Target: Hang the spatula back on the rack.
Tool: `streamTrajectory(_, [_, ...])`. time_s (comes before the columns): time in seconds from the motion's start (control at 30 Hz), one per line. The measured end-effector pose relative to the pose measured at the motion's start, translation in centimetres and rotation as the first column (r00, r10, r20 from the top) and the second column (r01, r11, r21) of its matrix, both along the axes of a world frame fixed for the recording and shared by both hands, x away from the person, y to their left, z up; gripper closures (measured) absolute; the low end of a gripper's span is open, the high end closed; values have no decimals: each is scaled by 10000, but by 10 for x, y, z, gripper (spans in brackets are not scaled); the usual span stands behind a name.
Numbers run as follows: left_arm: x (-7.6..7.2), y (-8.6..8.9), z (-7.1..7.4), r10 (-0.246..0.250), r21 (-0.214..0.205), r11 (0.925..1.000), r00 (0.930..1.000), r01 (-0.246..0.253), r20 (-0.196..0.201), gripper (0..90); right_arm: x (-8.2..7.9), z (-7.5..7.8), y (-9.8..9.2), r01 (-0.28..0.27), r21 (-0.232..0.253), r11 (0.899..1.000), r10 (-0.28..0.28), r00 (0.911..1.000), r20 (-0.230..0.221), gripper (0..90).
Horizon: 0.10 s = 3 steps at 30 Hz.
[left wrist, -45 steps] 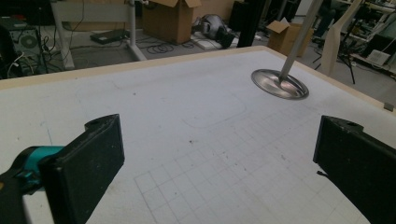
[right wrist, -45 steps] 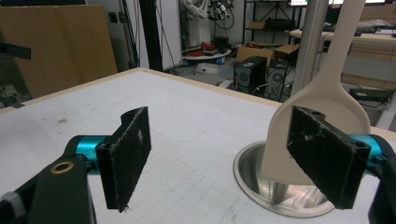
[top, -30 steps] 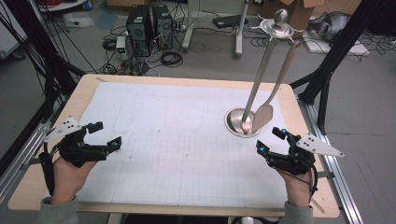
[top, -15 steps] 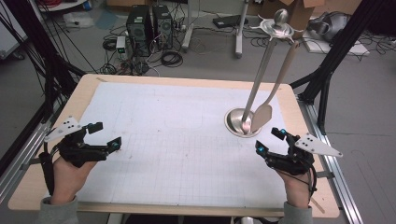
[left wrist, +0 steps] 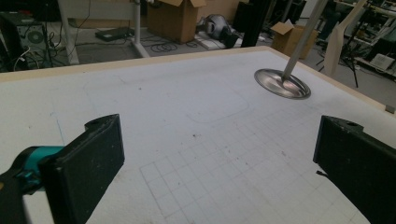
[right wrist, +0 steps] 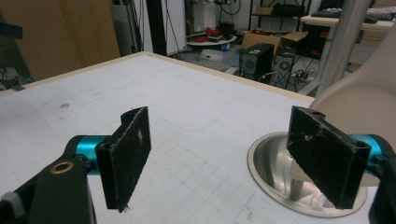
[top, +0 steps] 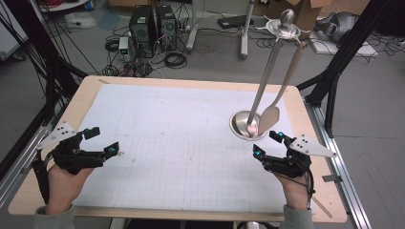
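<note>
A metal utensil stand rests on its round base [top: 244, 125] at the right of the white gridded mat [top: 181, 143]. Its pole [top: 265, 81] rises to a hooked top. A beige spatula [top: 269, 119] hangs from that top, with its blade just above the base. My right gripper [top: 265, 143] is open and empty, just in front of the base. In the right gripper view its jaws [right wrist: 219, 121] stand wide apart, and the base [right wrist: 271, 158] and spatula blade [right wrist: 359, 100] are close behind the right jaw. My left gripper [top: 105, 140] is open and empty at the mat's left edge. The left gripper view [left wrist: 219, 128] shows the base [left wrist: 282, 84] far off.
The mat covers a wooden table [top: 81, 90]. A metal rail [top: 344, 171] runs along the table's right side. Computer towers [top: 153, 24], cables and cardboard boxes lie on the floor beyond the far edge.
My right gripper has drifted slightly left, staying open. The left gripper and the stand hold their places.
</note>
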<state>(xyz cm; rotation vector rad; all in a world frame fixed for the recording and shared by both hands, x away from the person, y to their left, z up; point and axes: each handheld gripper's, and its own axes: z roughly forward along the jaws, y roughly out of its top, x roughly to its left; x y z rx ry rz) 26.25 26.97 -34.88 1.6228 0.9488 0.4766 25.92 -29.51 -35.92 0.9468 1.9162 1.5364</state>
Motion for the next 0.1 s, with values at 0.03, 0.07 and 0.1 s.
streamTrajectory(0.03, [1,-1,-1,28,-45,10000,10000,-28,20,23,-1,0,0,-26,19,10000,26,10000,35,210])
streamTrajectory(0.07, [3,-3,-2,82,-87,9999,10000,-83,-28,23,-2,0,0,-75,7,10000,75,10000,45,210])
streamTrajectory(0.1, [5,-4,-4,83,-1,10000,10000,-83,-41,23,-2,0,-1,-114,63,9999,114,9999,44,210])
